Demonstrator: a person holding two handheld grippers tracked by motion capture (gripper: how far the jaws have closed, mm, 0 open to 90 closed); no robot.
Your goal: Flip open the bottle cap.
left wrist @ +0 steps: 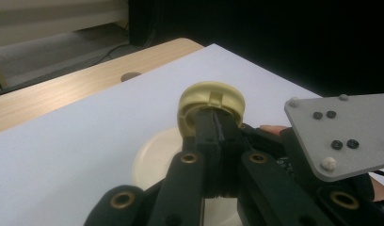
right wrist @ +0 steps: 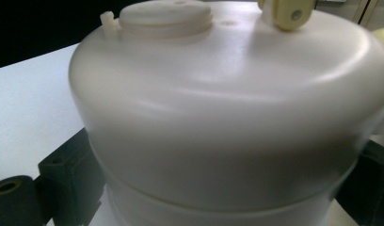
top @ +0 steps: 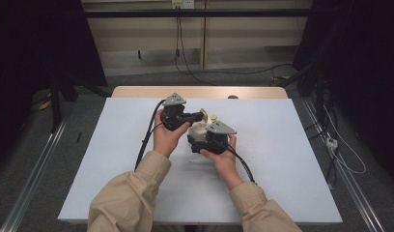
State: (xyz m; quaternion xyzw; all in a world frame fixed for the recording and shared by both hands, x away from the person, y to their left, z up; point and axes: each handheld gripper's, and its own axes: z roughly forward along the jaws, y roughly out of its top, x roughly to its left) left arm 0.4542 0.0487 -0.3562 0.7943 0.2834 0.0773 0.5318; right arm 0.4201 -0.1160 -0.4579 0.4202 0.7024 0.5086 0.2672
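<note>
Two hand-held grippers meet over a cream-white pot at the centre of a white table top.

High view: the pot (top: 199, 129) stands on the white table (top: 282, 159) near its middle, with the person's two hands closing in from 6 o'clock. The left gripper (top: 203, 115) lies at about 10 o'clock of the pot, held level and pointing toward 3 o'clock; its grey plate sits on top and its cable trails back toward 7 o'clock along the beige sleeve. The right gripper (top: 197, 140) lies at about 5 o'clock of the pot, just beside it, pointing toward 10 o'clock. A strip of bare wood (top: 137, 92) shows at the far edge of the table, at 12 o'clock.

Left gripper view: the left gripper (left wrist: 217, 123) has its two black jaws pressed together on a yellowish handle (left wrist: 213, 99), a curved loop that stands upright above the pot's lid (left wrist: 150, 157). The loop arches over the jaw tips; the jaws pinch its lower part. The grey plate (left wrist: 350, 134) of the other gripper shows at 3 o'clock.

Right gripper view: the pot's body (right wrist: 228, 113) stands between the right gripper's jaws, a black jaw showing at each lower corner, at 8 o'clock and at 4 o'clock, both against the pot's wall. The jaws are thus clamped on the pot. On top of the lid sit a round raised cap (right wrist: 166, 16) at 11 o'clock and the handle's pivot (right wrist: 289, 14) at 1 o'clock.
</note>
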